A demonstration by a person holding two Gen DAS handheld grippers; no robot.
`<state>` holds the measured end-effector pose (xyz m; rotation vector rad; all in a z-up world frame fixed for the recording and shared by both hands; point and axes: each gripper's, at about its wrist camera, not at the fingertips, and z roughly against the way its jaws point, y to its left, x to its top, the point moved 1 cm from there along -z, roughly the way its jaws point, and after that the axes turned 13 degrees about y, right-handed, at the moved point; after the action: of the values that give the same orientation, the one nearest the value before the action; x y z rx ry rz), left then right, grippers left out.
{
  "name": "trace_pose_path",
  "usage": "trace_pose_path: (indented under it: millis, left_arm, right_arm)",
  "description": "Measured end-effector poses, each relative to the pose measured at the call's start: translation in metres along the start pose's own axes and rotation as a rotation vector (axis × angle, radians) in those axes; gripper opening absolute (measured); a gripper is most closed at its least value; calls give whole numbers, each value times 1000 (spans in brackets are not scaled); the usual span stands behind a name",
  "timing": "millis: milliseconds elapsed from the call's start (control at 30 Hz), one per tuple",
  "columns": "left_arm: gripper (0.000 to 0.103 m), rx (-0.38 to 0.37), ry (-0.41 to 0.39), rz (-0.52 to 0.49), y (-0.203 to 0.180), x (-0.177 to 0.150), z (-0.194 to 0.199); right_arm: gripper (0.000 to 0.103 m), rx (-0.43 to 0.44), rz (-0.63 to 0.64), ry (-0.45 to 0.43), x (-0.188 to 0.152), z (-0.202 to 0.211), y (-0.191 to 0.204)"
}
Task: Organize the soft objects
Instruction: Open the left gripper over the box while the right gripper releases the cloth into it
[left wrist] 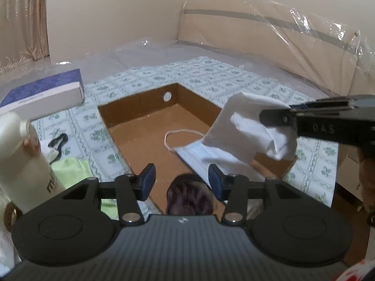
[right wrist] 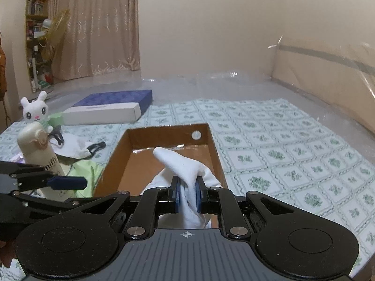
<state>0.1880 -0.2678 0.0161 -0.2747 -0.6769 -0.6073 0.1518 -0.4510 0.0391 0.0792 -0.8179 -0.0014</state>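
Observation:
My left gripper [left wrist: 182,178] is open over the near end of a brown cardboard box [left wrist: 140,107]. A dark purple fuzzy thing [left wrist: 189,197] sits just below and between its blue pads, which do not press on it. A pale blue face mask [left wrist: 194,155] lies on the box floor. My right gripper [right wrist: 187,192] is shut on a white cloth [right wrist: 180,161] and holds it above the box [right wrist: 213,145]. From the left wrist view, the right gripper [left wrist: 267,117] comes in from the right with the white cloth [left wrist: 243,126] hanging over the box's right side.
A cream bottle [right wrist: 39,154] stands left of the box, with a green cloth [right wrist: 86,171] and a white mask with black straps [right wrist: 75,149] beside it. A bunny plush [right wrist: 35,110] and a flat blue-and-white carton [right wrist: 110,111] lie further back. Everything rests on a patterned sheet [right wrist: 281,154].

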Motion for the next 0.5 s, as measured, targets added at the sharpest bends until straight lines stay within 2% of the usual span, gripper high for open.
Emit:
trace_pose_path:
  millis: [300, 367, 400, 433, 500]
  left_arm:
    - [45, 12, 36, 54, 10, -36, 11]
    - [45, 19, 37, 62, 13, -42, 16]
    - [45, 25, 38, 66, 15, -45, 19]
    - [45, 31, 38, 69, 17, -47, 21]
    - [45, 47, 41, 84, 23, -52, 27]
  right_arm:
    - [14, 67, -42, 25, -3, -22, -6]
    - [32, 99, -54, 31, -2, -27, -6]
    - [52, 105, -63, 27, -3, -28, -6]
    - [62, 105, -71, 21, -3, -27, -6]
    - [62, 105, -83, 9, -4, -25, -5]
